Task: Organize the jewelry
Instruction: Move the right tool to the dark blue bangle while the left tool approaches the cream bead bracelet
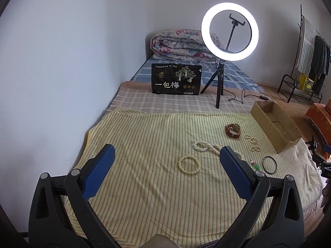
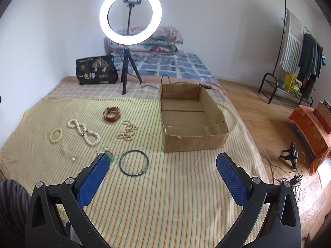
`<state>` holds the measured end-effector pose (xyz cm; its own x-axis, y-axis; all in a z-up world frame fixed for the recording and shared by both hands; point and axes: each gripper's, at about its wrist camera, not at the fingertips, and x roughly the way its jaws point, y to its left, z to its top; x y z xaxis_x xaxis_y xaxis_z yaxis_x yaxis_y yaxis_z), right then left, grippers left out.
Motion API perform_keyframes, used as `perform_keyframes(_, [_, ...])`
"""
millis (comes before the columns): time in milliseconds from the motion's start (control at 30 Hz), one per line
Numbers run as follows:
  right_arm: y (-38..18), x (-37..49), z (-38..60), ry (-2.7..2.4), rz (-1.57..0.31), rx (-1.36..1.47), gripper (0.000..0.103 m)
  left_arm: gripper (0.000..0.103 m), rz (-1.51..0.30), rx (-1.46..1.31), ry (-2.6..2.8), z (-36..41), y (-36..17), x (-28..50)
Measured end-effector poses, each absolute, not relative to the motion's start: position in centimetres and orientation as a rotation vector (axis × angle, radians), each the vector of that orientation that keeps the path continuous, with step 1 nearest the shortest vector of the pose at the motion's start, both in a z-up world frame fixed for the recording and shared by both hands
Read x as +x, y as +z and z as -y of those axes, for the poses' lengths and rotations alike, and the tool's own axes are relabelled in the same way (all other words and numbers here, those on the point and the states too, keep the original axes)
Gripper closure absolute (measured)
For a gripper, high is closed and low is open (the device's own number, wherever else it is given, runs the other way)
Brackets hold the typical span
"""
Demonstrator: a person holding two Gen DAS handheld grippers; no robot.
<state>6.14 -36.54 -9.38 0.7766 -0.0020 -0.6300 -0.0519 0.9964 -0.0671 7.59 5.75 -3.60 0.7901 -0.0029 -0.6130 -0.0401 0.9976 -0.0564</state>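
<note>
Left wrist view: the left gripper (image 1: 166, 155) hangs above a striped yellow cloth (image 1: 144, 186) spread over the bed, its blue-padded jaws spread wide and holding nothing. Between the fingers and beyond lies the jewelry — a cream bead bracelet (image 1: 189, 163) nearest, a twisted white pearl necklace (image 1: 209, 147) partly hidden by the right finger, a brown-strapped watch (image 1: 233, 130) farther back, and a thin beaded strand (image 1: 253, 142) to its right. A dark thin bangle (image 1: 269, 164) rests near a small green charm (image 1: 255, 164). An open cardboard box (image 1: 275, 128) sits at the cloth's right edge.

Right wrist view: the right gripper (image 2: 162, 163) is likewise wide open and empty. The dark bangle (image 2: 134, 162) lies just ahead, between its fingers; the green charm (image 2: 110, 157) peeks out beside the left fingertip. Farther off are the pearl necklace (image 2: 84, 131), the bead bracelet (image 2: 55, 135), the beaded strand (image 2: 127, 132) and the watch (image 2: 112, 114). The cardboard box (image 2: 192, 142) stands empty to the right of them — a lit ring light (image 2: 130, 15) on a tripod behind.
</note>
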Motion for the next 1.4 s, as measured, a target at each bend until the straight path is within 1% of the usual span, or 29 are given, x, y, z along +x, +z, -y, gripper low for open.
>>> perform_keyframes(67, [-10.3,7.3,36.6,0.05,-0.719,-0.068,0.001,0.01,-0.697,-0.089,0.007,-6.4,-4.6,8.8])
perform_keyframes(100, [-10.7,7.8,36.5,0.058,-0.737,-0.063,0.002,0.012,-0.715,-0.097,-0.001,-6.4,-5.1,9.2])
perform_keyframes(133, [-11.2,8.3,36.4,0.069,-0.756,-0.062,0.006,0.016,-0.731,-0.105,-0.007,-6.6,-5.7,9.8])
perform_keyframes(167, [-11.6,8.6,36.3,0.076,-0.77,-0.065,0.008,0.019,-0.751,-0.115,-0.014,-6.7,-6.3,10.3])
perform_keyframes(300, [-13.5,10.2,35.9,0.099,-0.829,-0.071,0.01,0.023,-0.823,-0.174,-0.053,-6.9,-8.8,12.0])
perform_keyframes(367, [-14.6,10.9,35.7,0.112,-0.863,-0.071,0.02,0.03,-0.86,-0.195,-0.07,-6.8,-10.2,12.9])
perform_keyframes(400, [-15.2,11.4,35.7,0.117,-0.886,-0.069,0.027,0.031,-0.878,-0.203,-0.076,-6.7,-10.8,13.3])
perform_keyframes(433, [-15.7,11.8,35.6,0.122,-0.906,-0.067,0.029,0.031,-0.892,-0.21,-0.079,-6.6,-11.5,13.5])
perform_keyframes(500, [-16.7,12.5,35.5,0.128,-0.934,-0.065,0.029,0.031,-0.921,-0.225,-0.092,-6.2,-12.7,14.2])
perform_keyframes(533, [-17.1,12.9,35.4,0.128,-0.947,-0.066,0.032,0.032,-0.933,-0.23,-0.095,-6.1,-13.3,14.5])
perform_keyframes(567, [-17.5,13.3,35.3,0.127,-0.959,-0.069,0.034,0.035,-0.944,-0.235,-0.099,-6.0,-13.8,14.8])
perform_keyframes(633, [-18.3,14.1,35.2,0.118,-0.974,-0.065,0.043,0.039,-0.964,-0.238,-0.105,-5.7,-14.8,15.4])
perform_keyframes(700, [-19.0,14.7,35.5,0.112,-0.996,-0.043,0.049,0.04,-0.98,-0.234,-0.111,-5.4,-15.6,16.0])
perform_keyframes(800, [-19.9,15.7,35.7,0.115,-1.022,-0.016,0.053,0.041,-0.999,-0.225,-0.114,-5.0,-16.8,16.8])
perform_keyframes(833, [-20.2,15.9,35.7,0.114,-1.028,-0.017,0.056,0.042,-1.006,-0.225,-0.115,-4.9,-17.1,17.0])
perform_keyframes(900, [-20.7,16.2,35.6,0.106,-1.039,-0.027,0.059,0.045,-1.022,-0.226,-0.116,-4.7,-17.8,17.6])
perform_keyframes(933, [-20.9,16.3,35.6,0.102,-1.042,-0.029,0.059,0.047,-1.03,-0.225,-0.116,-4.6,-18.1,17.9])
perform_keyframes(1100, [-21.6,16.9,35.8,0.1,-1.059,-0.029,0.059,0.047,-1.053,-0.228,-0.109,-4.5,-19.4,19.2])
perform_keyframes(1167, [-21.7,17.1,35.9,0.1,-1.061,-0.031,0.06,0.052,-1.064,-0.221,-0.099,-4.4,-20.0,19.8])
perform_keyframes(1200, [-21.7,17.1,35.9,0.099,-1.061,-0.03,0.06,0.053,-1.069,-0.219,-0.094,-4.3,-20.2,20.0])
perform_keyframes(1400, [-21.8,17.6,35.5,0.098,-1.062,-0.04,0.061,0.055,-1.087,-0.221,-0.075,-4.4,-21.5,21.0])
